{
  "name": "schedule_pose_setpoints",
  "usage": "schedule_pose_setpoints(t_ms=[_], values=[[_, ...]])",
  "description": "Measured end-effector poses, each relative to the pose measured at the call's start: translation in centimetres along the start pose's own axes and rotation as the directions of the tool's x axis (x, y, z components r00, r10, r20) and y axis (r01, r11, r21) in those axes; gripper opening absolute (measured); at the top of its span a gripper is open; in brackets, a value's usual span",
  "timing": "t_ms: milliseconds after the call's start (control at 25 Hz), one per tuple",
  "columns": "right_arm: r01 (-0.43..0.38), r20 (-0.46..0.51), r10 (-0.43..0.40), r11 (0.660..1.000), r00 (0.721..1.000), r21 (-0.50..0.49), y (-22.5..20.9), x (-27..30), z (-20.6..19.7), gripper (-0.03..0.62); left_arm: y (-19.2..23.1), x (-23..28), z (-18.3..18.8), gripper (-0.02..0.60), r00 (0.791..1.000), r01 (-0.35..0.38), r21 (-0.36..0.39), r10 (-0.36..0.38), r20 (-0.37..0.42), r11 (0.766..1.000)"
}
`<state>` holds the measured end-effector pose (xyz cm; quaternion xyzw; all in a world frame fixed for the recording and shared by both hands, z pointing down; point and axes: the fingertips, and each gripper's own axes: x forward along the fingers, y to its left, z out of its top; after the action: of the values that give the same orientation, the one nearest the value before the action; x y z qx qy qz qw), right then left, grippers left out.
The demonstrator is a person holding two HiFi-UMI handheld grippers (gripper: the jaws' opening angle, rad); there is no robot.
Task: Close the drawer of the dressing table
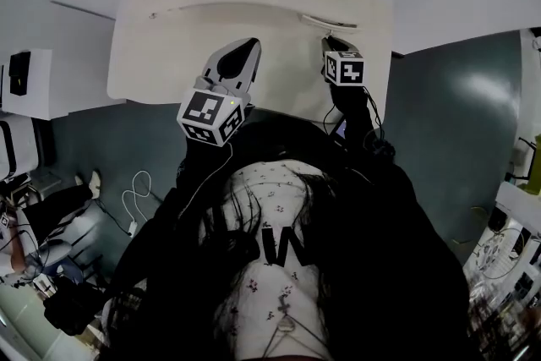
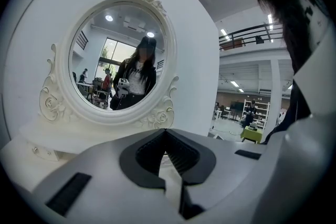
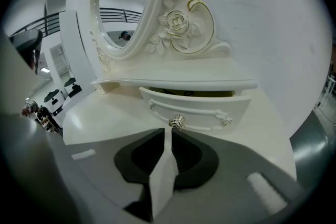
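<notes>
The white dressing table (image 1: 169,55) stands ahead with its oval mirror (image 2: 118,55). Its small right drawer (image 3: 194,107) is pulled partly out, dark inside above the front panel. A metal knob (image 3: 177,121) sits at the middle of the drawer's front. My right gripper (image 3: 169,131) is shut with nothing in it, its tips just short of that knob. In the head view the right gripper (image 1: 331,41) points at the open drawer (image 1: 330,21). My left gripper (image 1: 250,42) hovers over the tabletop, shut and empty, and the left gripper (image 2: 166,134) faces the mirror.
The mirror's carved rose frame (image 3: 178,23) rises right behind the drawer. A white cabinet (image 1: 34,84) stands left of the table, and cables (image 1: 135,199) lie on the grey floor there. The person's dark-clad body (image 1: 287,266) fills the lower head view.
</notes>
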<state>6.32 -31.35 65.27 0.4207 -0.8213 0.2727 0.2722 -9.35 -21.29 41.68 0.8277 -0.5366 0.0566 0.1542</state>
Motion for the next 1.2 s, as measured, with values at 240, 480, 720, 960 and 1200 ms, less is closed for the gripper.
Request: schedule_pose_setpoints(t_ms=[240,480,720,960,1200], values=[[0.007,-0.001,-0.007,1.0,1.0,-0.001,-0.4,0.6,0.5,0.051,0.5,-0.2,-0.1,0.0,1.0,-0.012,-0.004,0.012,-0.002,1.0],[0.015,0.016,-0.015,1.0,1.0,0.003,-0.9,1.0,1.4,0.051,0.9,-0.2,-0.1,0.0,1.0,-0.02,-0.003,0.02,-0.005,1.0],[0.018,0.015,-0.018,1.0,1.0,0.006,-1.4,1.4,1.9,0.051,1.3,-0.3,-0.1,0.0,1.0,-0.031,-0.006,0.031,-0.007,1.0],[0.027,0.02,-0.027,0.999,0.999,0.017,-1.4,1.4,1.9,0.051,1.7,-0.6,0.0,0.0,0.999,-0.035,-0.008,0.035,-0.006,0.999],[0.019,0.019,-0.019,0.999,1.0,0.027,-0.8,1.0,1.7,0.051,1.8,-0.8,-0.2,0.0,1.0,-0.029,-0.009,0.028,-0.006,1.0]])
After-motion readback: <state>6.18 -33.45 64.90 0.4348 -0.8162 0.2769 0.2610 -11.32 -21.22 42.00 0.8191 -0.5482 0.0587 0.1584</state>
